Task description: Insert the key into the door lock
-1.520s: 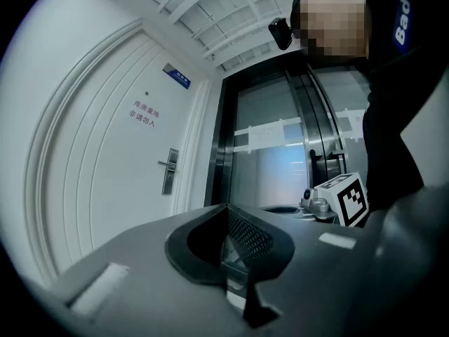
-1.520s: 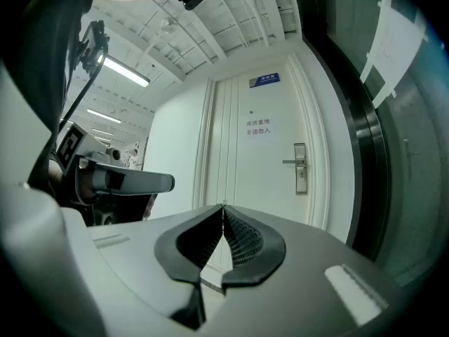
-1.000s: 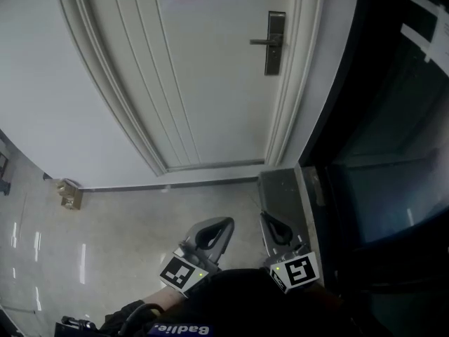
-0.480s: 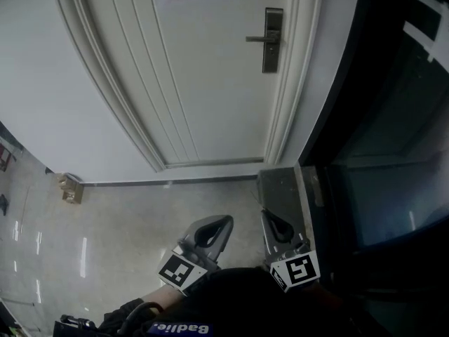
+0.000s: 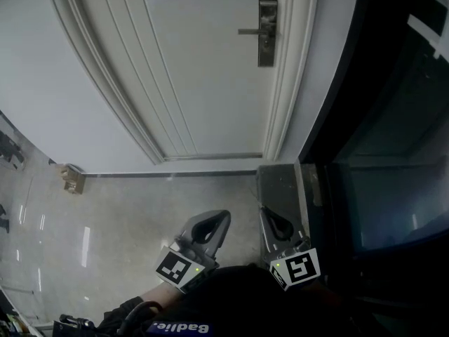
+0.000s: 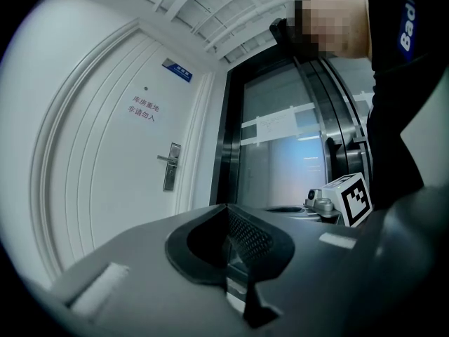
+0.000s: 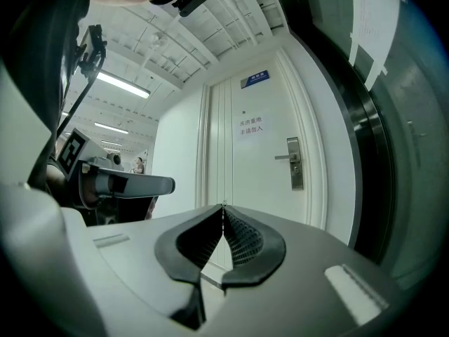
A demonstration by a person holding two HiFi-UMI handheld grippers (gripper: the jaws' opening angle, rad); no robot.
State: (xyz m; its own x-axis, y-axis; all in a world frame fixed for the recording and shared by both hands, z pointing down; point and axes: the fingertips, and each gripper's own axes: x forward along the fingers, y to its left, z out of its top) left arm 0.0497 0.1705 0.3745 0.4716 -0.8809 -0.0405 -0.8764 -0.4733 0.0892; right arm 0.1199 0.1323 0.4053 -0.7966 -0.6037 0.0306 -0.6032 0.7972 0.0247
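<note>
I hold my left gripper (image 6: 226, 206) and right gripper (image 7: 224, 206) side by side, low in the head view, both pointing level at the door (image 5: 203, 83). In each gripper view the jaws are closed tip to tip, and I can see nothing between them. The lock (image 5: 266, 42) sits well ahead of both grippers, close to the door's right edge. It is a tall, narrow plate of grey metal, with a lever handle (image 5: 249, 31) sticking out to the left from its upper part. The keyhole is too small to make out. The door is white with raised mouldings and carries a sign (image 7: 251, 125) in red print. Dark glass (image 5: 393, 153) stands to its right, and a small box (image 5: 72, 177) lies on the floor by the wall at left.
</note>
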